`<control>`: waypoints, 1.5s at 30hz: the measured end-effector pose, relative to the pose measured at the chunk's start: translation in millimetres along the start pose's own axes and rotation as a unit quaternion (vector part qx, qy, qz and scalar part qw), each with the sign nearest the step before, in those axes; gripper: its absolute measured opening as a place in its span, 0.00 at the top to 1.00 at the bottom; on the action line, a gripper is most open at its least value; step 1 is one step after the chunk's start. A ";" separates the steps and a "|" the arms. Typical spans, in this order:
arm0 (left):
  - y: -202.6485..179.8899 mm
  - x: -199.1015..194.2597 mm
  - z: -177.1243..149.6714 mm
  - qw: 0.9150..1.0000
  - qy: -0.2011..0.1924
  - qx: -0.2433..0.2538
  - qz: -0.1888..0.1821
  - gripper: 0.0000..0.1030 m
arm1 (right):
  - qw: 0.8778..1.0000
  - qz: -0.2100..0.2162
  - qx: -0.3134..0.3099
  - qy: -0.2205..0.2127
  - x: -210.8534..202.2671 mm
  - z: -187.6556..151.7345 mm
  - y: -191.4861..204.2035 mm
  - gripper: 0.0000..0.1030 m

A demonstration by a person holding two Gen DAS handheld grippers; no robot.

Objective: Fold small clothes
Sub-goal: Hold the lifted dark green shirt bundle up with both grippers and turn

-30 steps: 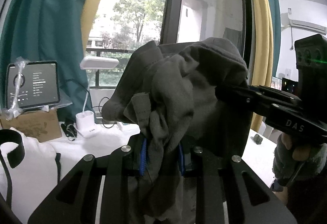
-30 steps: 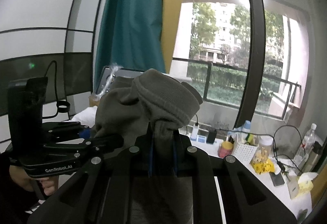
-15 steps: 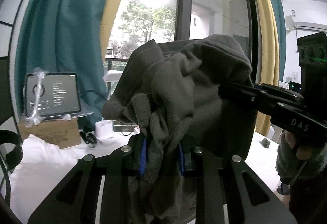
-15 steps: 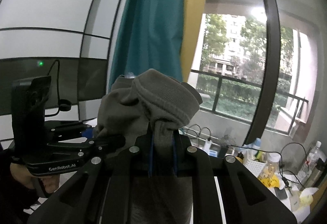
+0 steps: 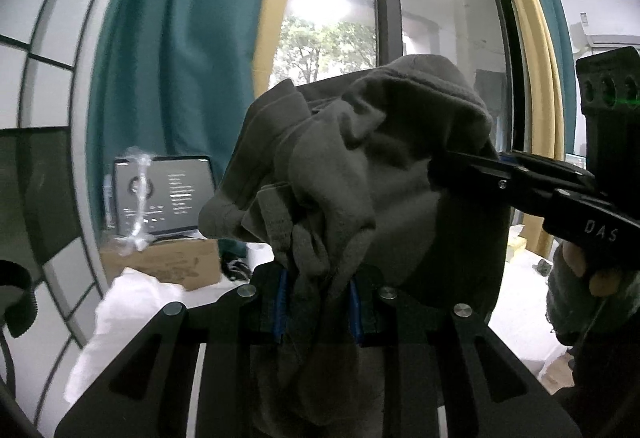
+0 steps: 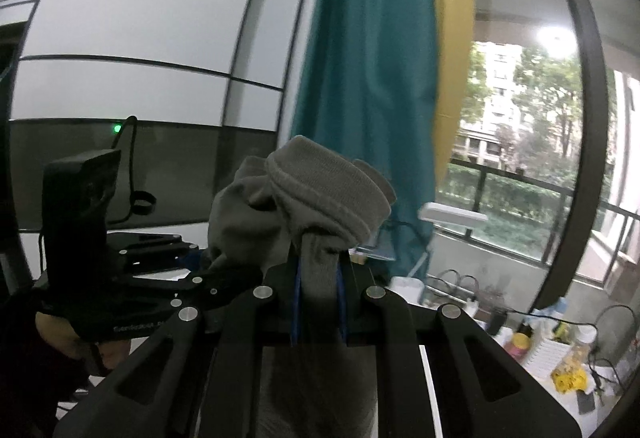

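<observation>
A grey garment (image 5: 360, 174) hangs in the air, bunched and held by both grippers. My left gripper (image 5: 318, 308) is shut on a gathered fold of it, the cloth spilling over and below the blue pads. My right gripper (image 6: 318, 308) is shut on another part of the grey garment (image 6: 320, 198), whose ribbed hem curls above the jaws. In the left wrist view the right gripper (image 5: 472, 168) comes in from the right and bites the cloth's edge. In the right wrist view the left gripper (image 6: 192, 262) sits at the left, gripping the same cloth.
A table (image 5: 520, 302) with a white cloth lies below. A tablet (image 5: 160, 198) stands on a cardboard box (image 5: 172, 266) at the left. Teal curtain (image 6: 368, 78) and yellow curtain hang by the window. Bottles, cables and a basket (image 6: 552, 350) crowd the windowsill side.
Both grippers have swung sideways together with the garment; the background has shifted right in both views, bringing the wall panels and curtain into view. The grips have not changed.
</observation>
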State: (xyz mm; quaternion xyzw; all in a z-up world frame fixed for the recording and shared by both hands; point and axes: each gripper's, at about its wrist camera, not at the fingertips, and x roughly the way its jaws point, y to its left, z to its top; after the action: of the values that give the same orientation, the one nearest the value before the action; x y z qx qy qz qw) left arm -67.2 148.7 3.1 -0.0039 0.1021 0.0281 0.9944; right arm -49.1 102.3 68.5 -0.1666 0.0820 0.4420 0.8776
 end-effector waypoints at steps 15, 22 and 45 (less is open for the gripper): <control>31.5 11.8 -17.0 0.999 0.034 0.017 -0.011 0.78 | 0.999 0.022 0.013 0.028 25.0 -9.4 22.9 0.85; 34.9 48.2 -28.1 0.998 0.064 0.012 -0.022 0.78 | 0.998 0.005 0.035 0.059 47.8 -28.6 0.4 0.85; 36.7 143.3 -53.7 0.986 0.160 -0.008 -0.053 0.78 | 0.985 -0.017 0.122 0.122 117.9 -89.3 -82.7 0.85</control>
State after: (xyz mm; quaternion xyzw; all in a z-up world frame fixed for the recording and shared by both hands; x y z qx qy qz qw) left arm 59.9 192.5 -78.7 -0.0221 0.2588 -0.0243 0.9654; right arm 87.8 112.2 -30.8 -0.1125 0.2393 0.3900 0.8820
